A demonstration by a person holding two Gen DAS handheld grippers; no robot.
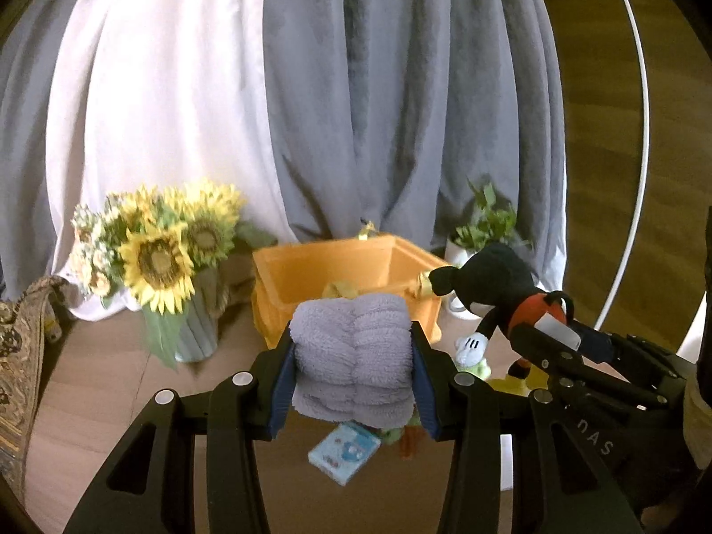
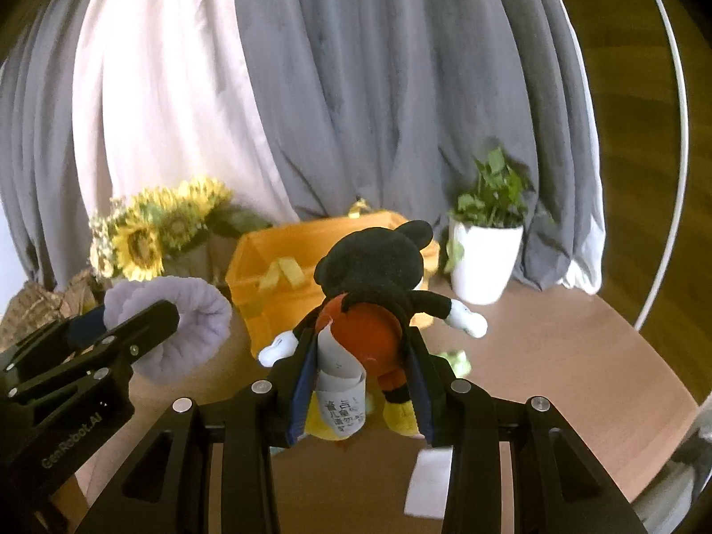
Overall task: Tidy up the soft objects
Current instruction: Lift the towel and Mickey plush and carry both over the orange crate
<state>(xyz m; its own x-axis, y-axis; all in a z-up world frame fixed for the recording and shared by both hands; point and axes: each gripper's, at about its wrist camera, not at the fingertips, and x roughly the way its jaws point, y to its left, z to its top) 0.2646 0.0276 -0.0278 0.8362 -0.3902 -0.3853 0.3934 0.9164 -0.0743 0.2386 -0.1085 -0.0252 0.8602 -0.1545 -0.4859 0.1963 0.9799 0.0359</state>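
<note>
Grey and white curtains hang behind a round wooden table, where a sunflower bouquet stands at one side and a potted plant at the other. Between them, toward the back, sits the orange bin, open-topped — seemingly with a yellow thing already inside, though that part is blurred. Both loads are held in the air short of it. The left claw is squeezed on a rolled grey towel, its roll lying crosswise between the pads, with the bin straight ahead and just beyond. The right claw is clamped around the red waist of a black mouse plush, head pointing toward the bin's right corner. The towel looks nearer the opening. Down on the table lie a small blue packet and a white card.
</note>
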